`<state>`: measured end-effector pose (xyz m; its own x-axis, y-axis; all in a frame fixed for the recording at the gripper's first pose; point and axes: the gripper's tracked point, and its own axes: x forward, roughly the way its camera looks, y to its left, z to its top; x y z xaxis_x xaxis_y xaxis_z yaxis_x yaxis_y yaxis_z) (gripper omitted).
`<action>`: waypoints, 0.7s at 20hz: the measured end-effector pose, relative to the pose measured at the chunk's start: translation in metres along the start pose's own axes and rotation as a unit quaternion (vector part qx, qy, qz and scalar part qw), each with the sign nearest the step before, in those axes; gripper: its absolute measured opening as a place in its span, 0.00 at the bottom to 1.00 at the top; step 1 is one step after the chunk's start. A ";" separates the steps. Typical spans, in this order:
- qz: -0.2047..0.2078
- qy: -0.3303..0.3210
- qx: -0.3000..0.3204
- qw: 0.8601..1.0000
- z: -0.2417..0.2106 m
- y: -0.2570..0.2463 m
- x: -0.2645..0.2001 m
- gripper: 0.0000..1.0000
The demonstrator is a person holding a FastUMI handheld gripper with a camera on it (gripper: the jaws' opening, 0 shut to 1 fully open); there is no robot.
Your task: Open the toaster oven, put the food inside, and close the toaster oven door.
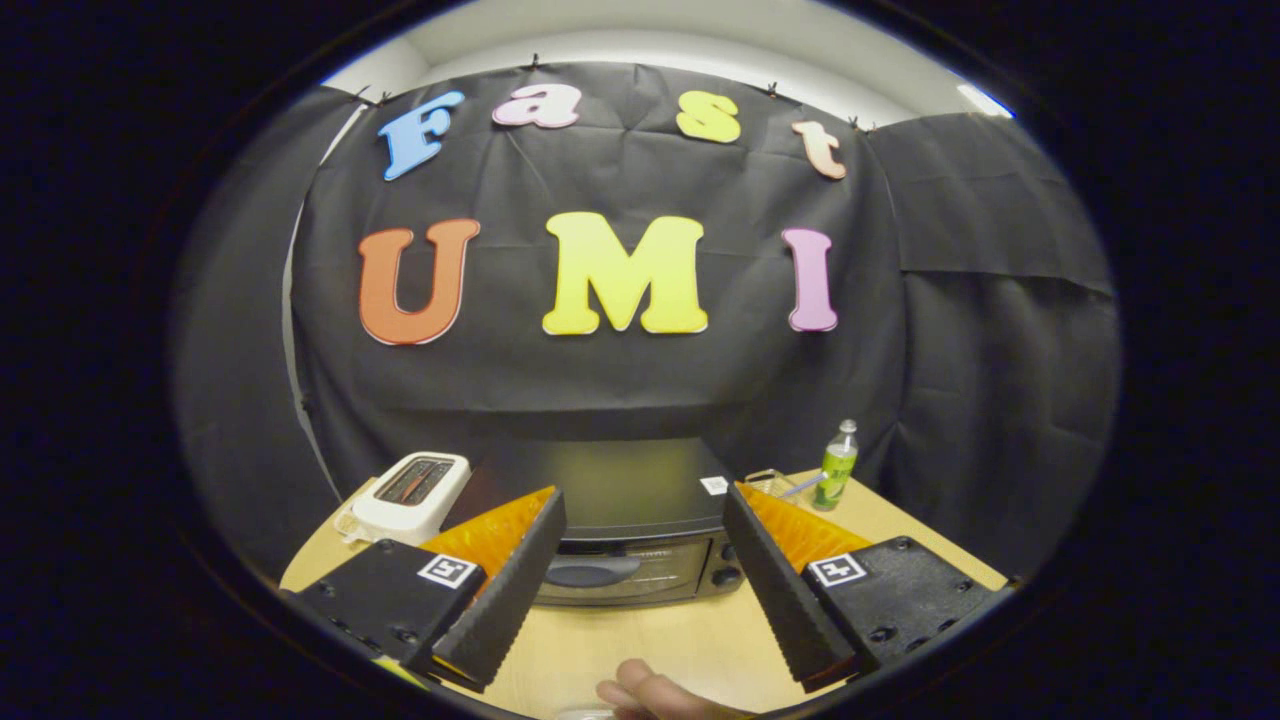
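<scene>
jaws: gripper [645,560] spread wide, holding and touching nothing
toaster oven [620,520]: on the table [690,640], just ahead between the jaws, door shut
hand [655,695]: on the table, below the jaws
pop-up toaster [412,495]: left of the oven
bottle [838,465]: right of the oven

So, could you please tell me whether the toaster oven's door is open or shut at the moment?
Shut. The toaster oven door sits flush upright against its front, handle at the top, just beyond the gripper, whose jaws stand open, holding nothing.

Dark toaster oven [630,535], door shut, sits on the table.
</scene>
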<state>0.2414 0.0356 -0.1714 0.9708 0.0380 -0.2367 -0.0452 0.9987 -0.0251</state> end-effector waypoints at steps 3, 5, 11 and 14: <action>0.002 0.045 -0.019 0.999 -0.036 0.007 0.035 1.00; 0.011 0.070 -0.021 0.997 -0.054 0.017 0.056 1.00; 0.034 0.134 -0.010 0.990 -0.095 0.035 0.087 1.00; 0.033 0.131 -0.016 0.991 -0.092 0.036 0.090 1.00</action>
<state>0.3058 0.0717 -0.2833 0.8715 0.0881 -0.4825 -0.1172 0.9926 -0.0304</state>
